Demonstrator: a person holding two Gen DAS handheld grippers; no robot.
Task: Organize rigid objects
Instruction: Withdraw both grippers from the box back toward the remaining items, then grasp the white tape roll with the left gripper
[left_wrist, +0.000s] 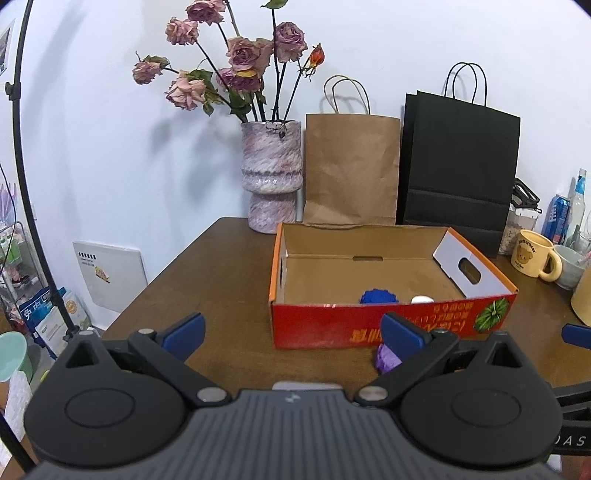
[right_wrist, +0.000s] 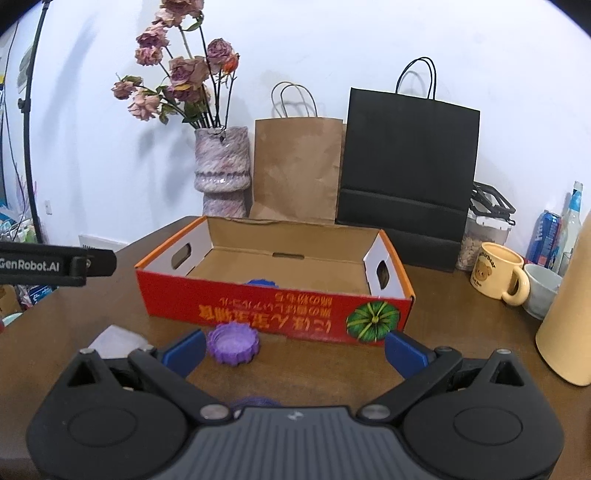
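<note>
A red cardboard box (left_wrist: 373, 319) stands open on the brown table; it also shows in the right wrist view (right_wrist: 258, 310). Inside lie a blue ridged cap (left_wrist: 378, 296) and a white object (left_wrist: 422, 299). A purple ridged cap (right_wrist: 232, 342) lies on the table in front of the box, just right of my right gripper's left finger; in the left wrist view it (left_wrist: 386, 359) is partly hidden behind the right finger. Another purple piece (right_wrist: 255, 401) peeks out below the right gripper. My left gripper (left_wrist: 293, 334) is open and empty. My right gripper (right_wrist: 293, 350) is open and empty.
A vase of dried roses (left_wrist: 271, 173), a brown paper bag (left_wrist: 351, 170) and a black paper bag (left_wrist: 458, 170) stand behind the box. A yellow bear mug (right_wrist: 496, 273), a cup, a can and bottles stand at the right. A tan cylinder (right_wrist: 570, 317) stands near right.
</note>
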